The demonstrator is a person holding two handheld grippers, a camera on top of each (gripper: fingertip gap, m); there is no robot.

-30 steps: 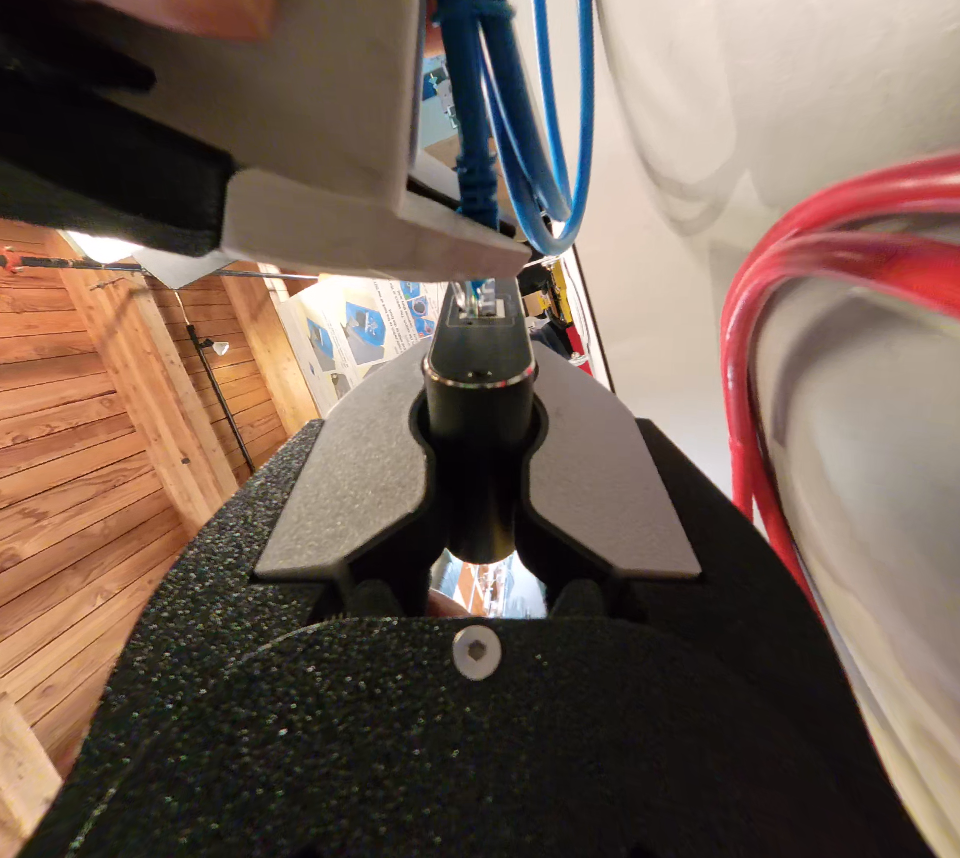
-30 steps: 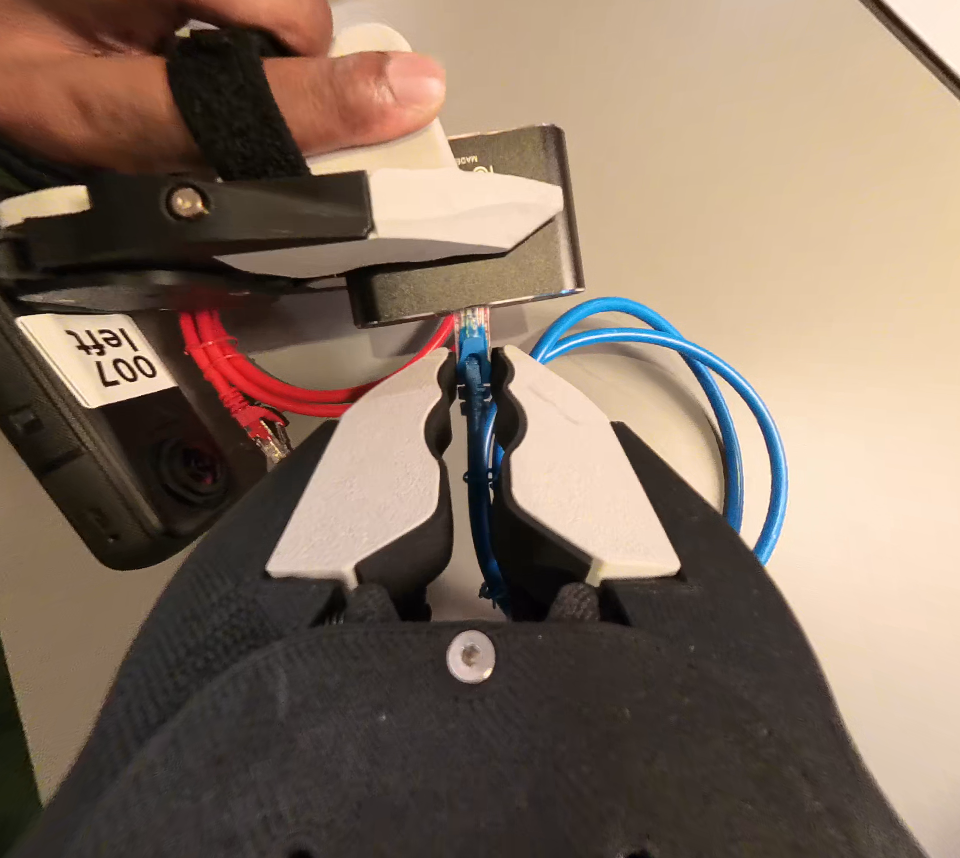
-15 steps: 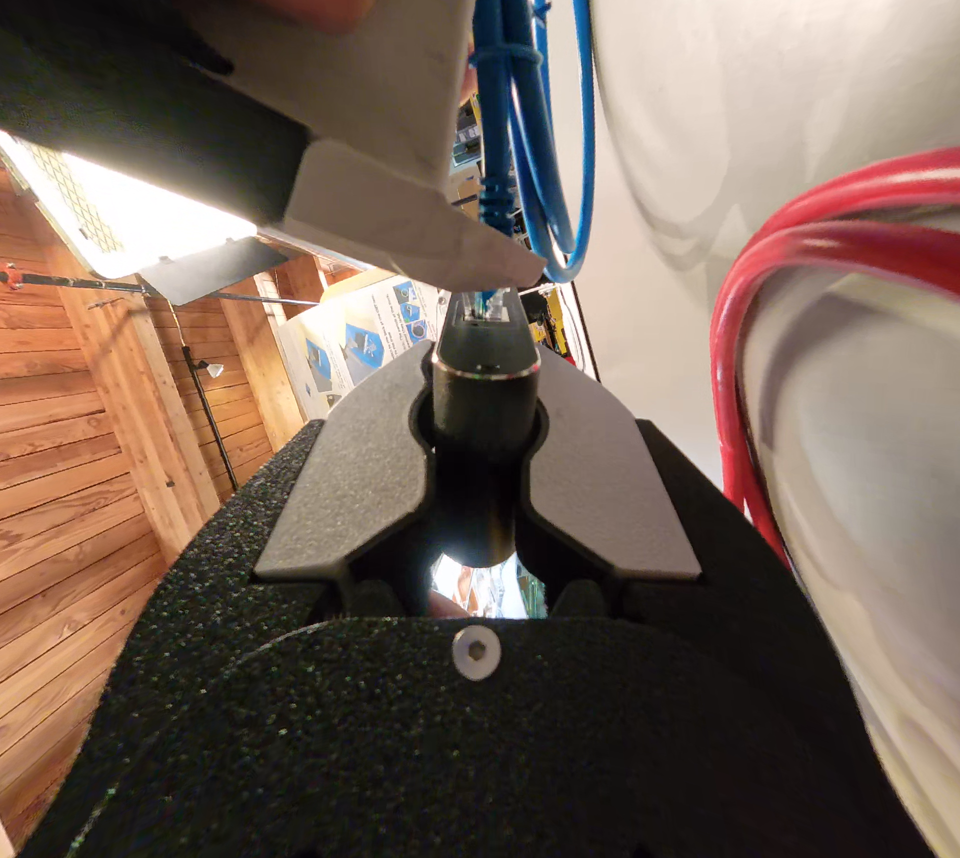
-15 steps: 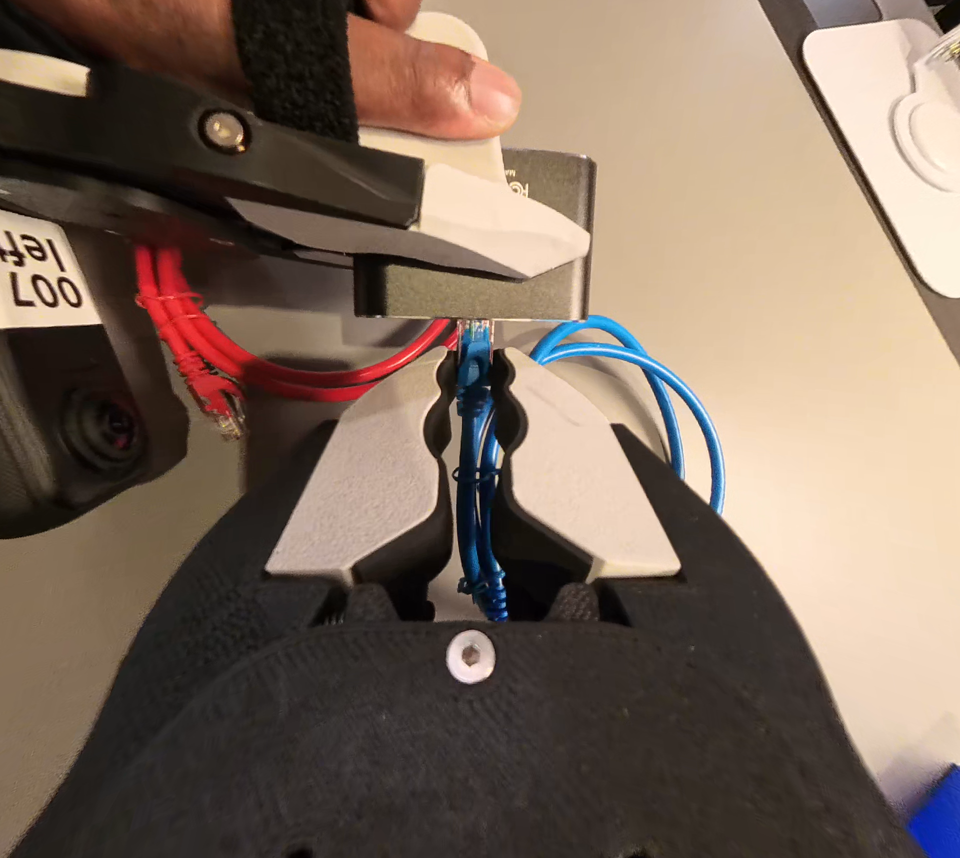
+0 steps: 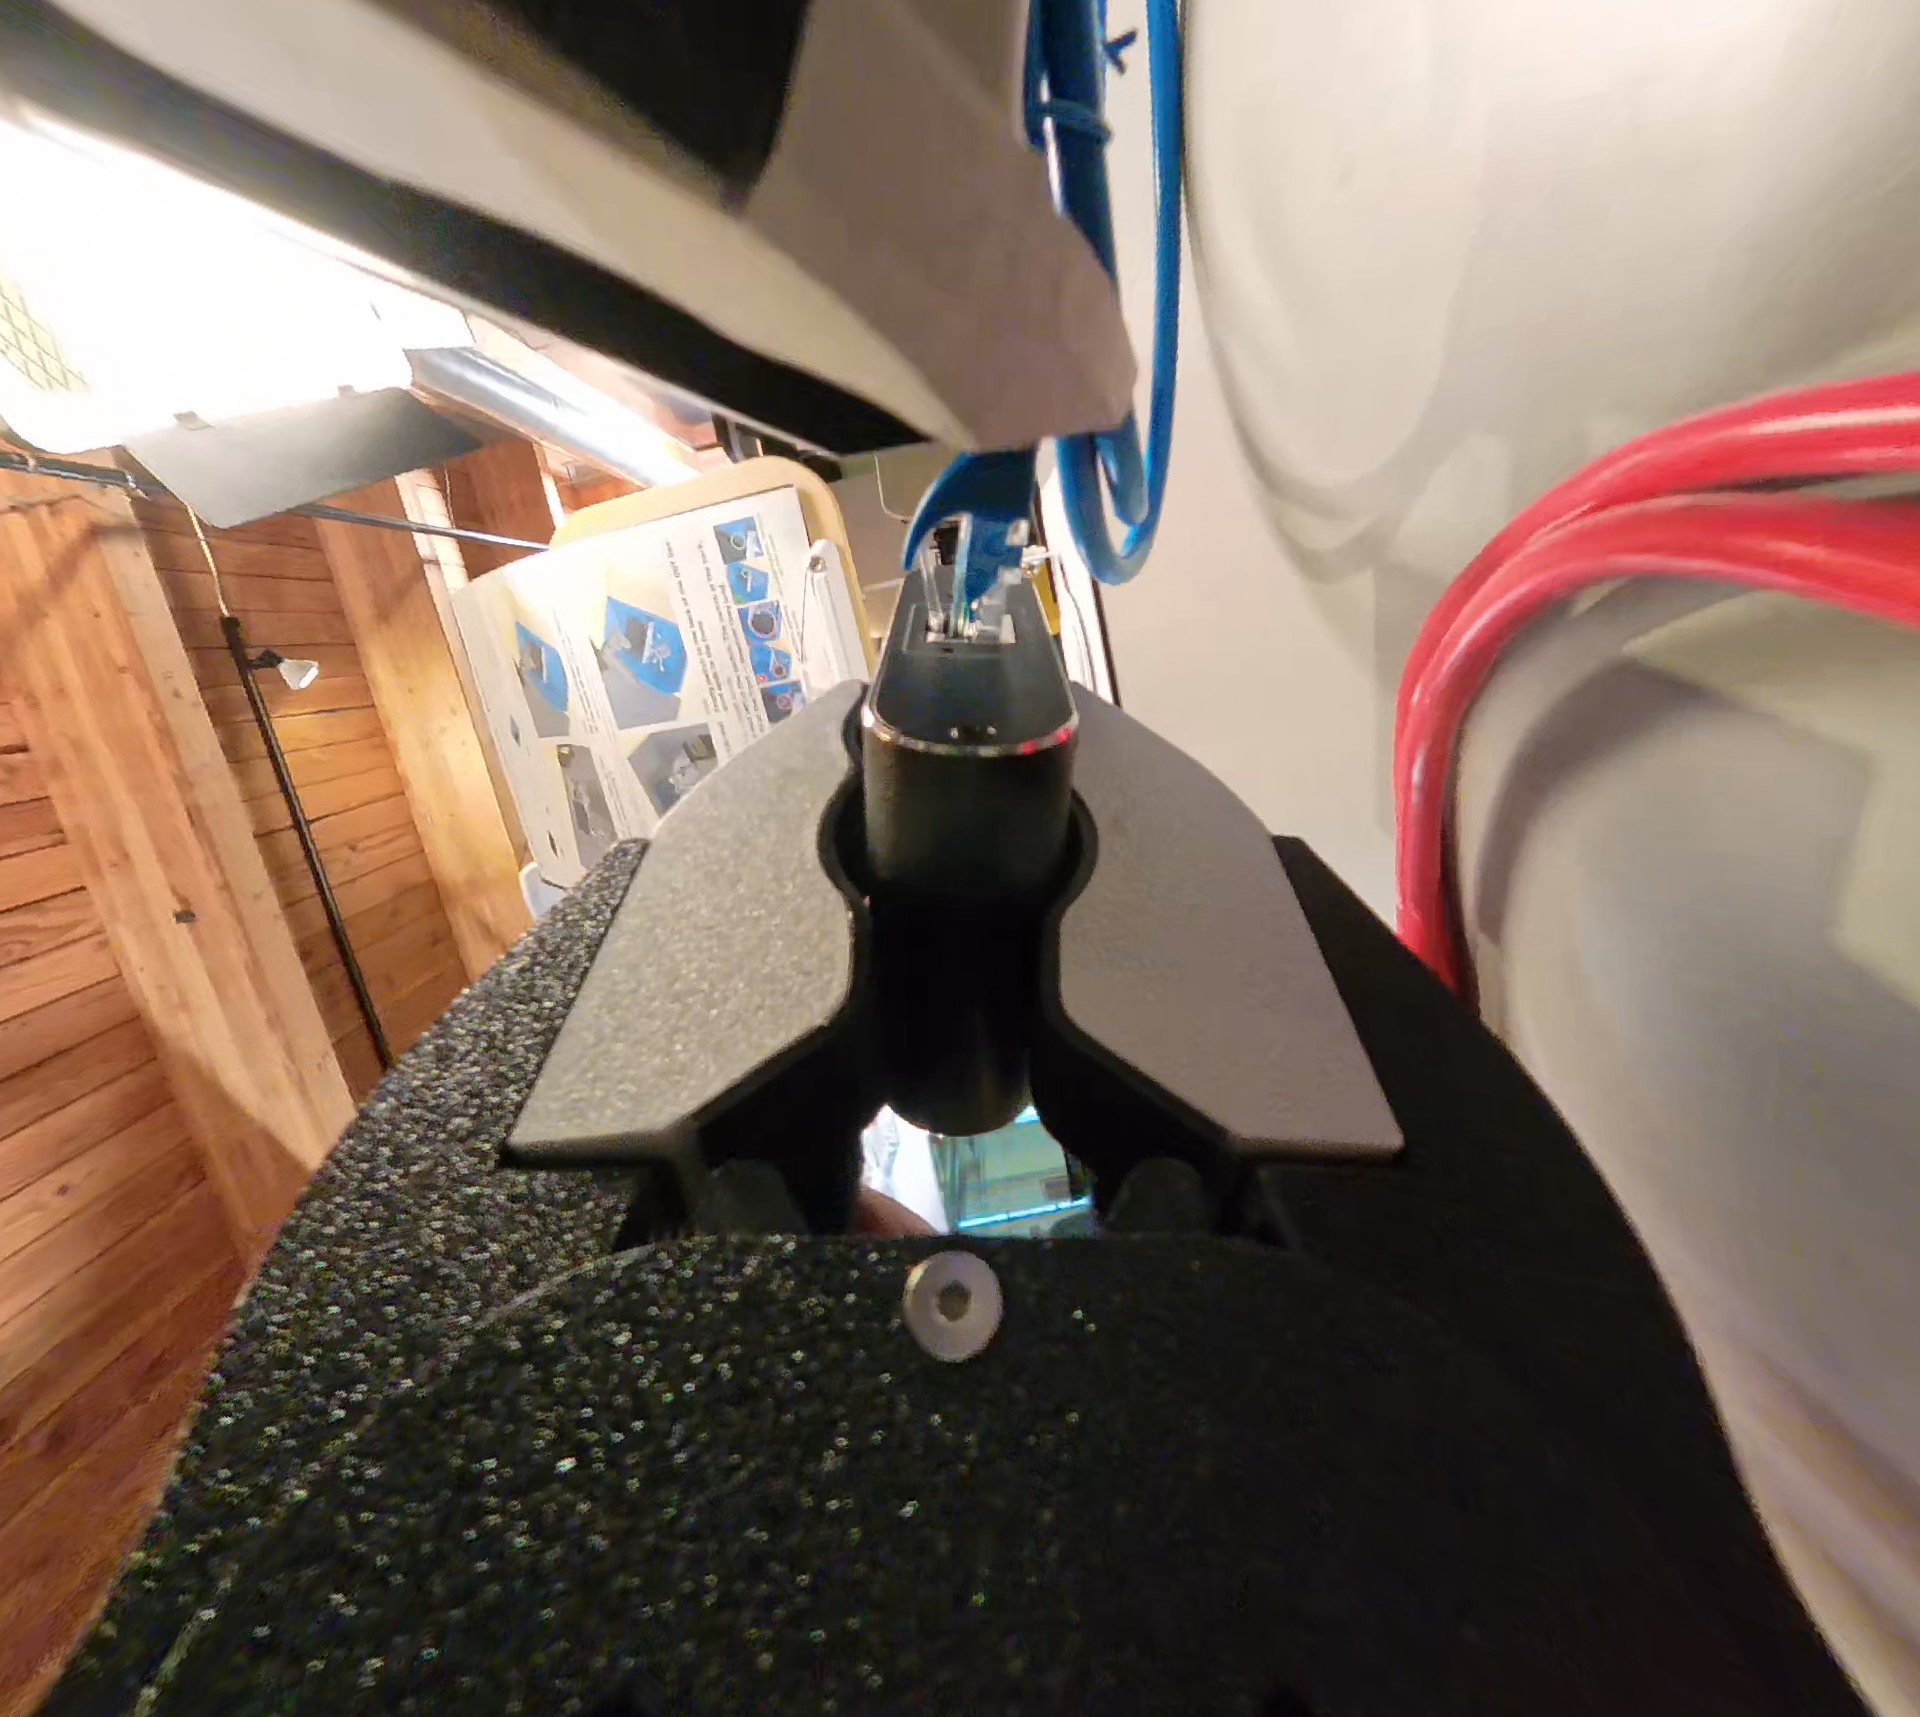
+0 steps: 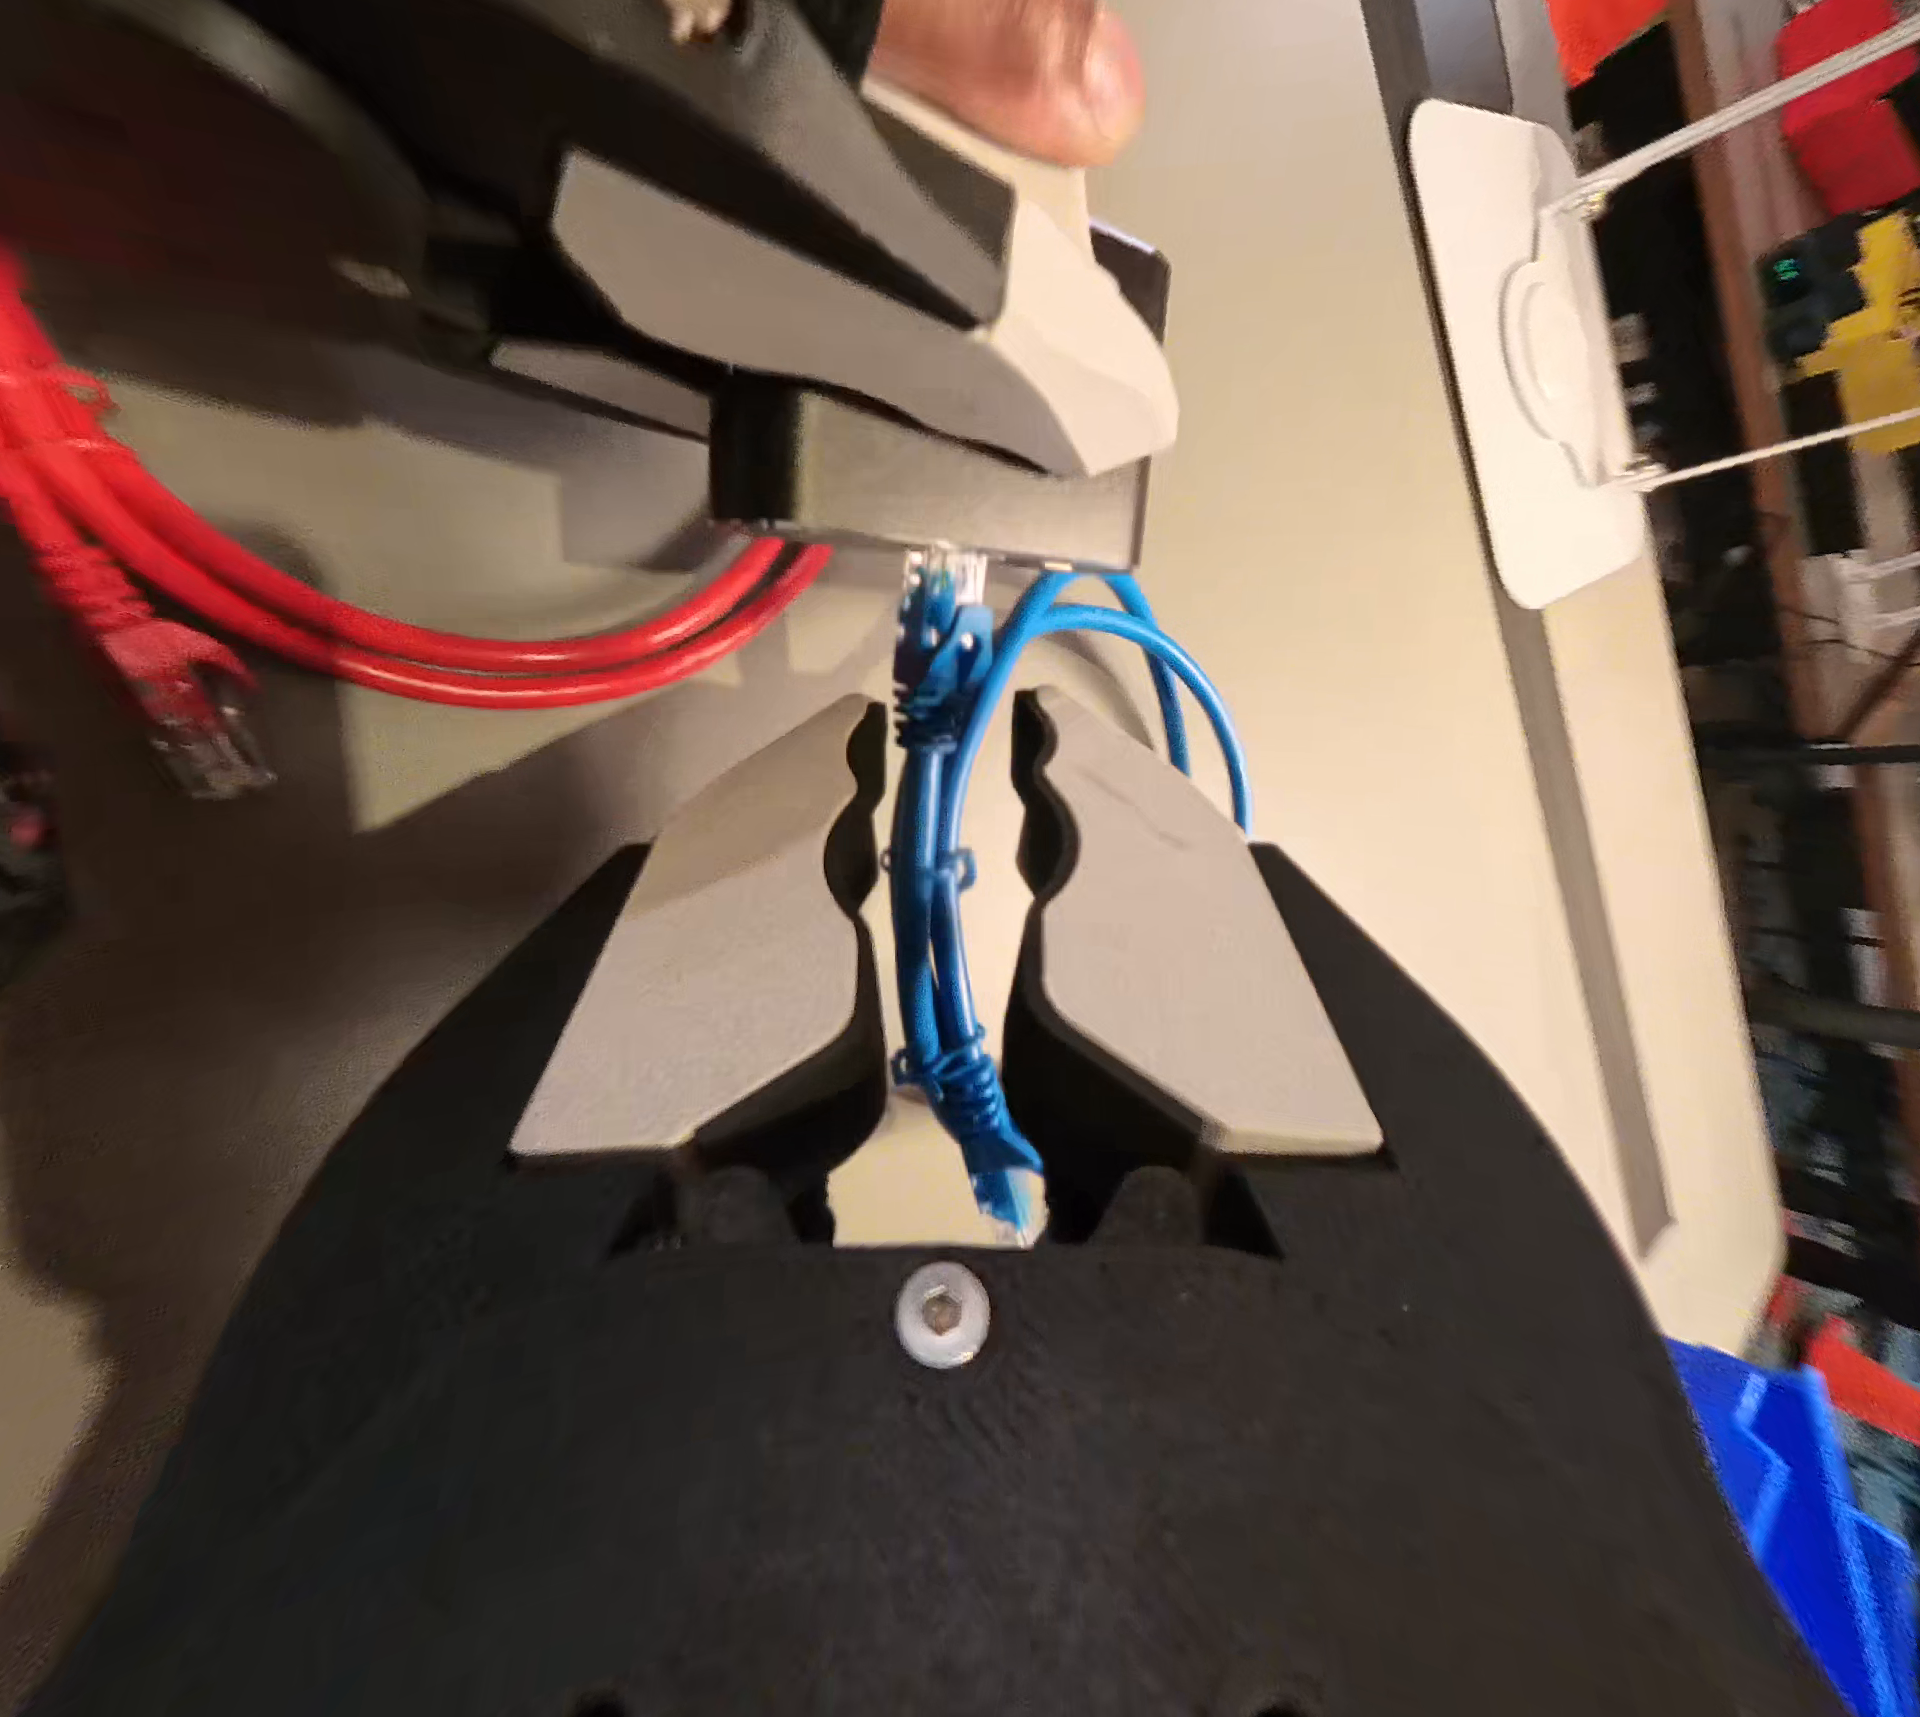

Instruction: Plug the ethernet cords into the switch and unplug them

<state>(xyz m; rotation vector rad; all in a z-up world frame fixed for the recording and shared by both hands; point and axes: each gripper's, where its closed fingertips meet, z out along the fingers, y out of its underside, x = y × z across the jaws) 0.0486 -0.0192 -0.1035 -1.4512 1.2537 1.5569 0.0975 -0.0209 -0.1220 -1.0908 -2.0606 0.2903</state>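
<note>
My left gripper (image 5: 966,732) is shut on the dark metal switch (image 5: 966,794), held off the table; it also shows in the right wrist view (image 6: 935,504). The blue ethernet cord (image 6: 940,836) hangs with its clear plug (image 6: 945,576) seated in a port on the switch's edge, also seen in the left wrist view (image 5: 971,566). My right gripper (image 6: 951,711) is open, its fingers either side of the blue cord without pinching it. The red ethernet cord (image 6: 468,659) loops below the switch, its plug (image 6: 192,711) loose at the left; its loops show in the left wrist view (image 5: 1662,524).
The beige table (image 6: 1299,732) lies below. A white plate-shaped pad (image 6: 1527,358) sits at the table's right edge, and a blue bin (image 6: 1829,1542) at bottom right. A hand (image 6: 1008,36) holds the left gripper. A wooden wall (image 5: 125,836) fills the left. The grippers' ends are close to 5 centimeters from one another.
My right gripper has opened and let go of the blue cord, drawing back a little. The blue plug stays in the switch. Both views have tilted.
</note>
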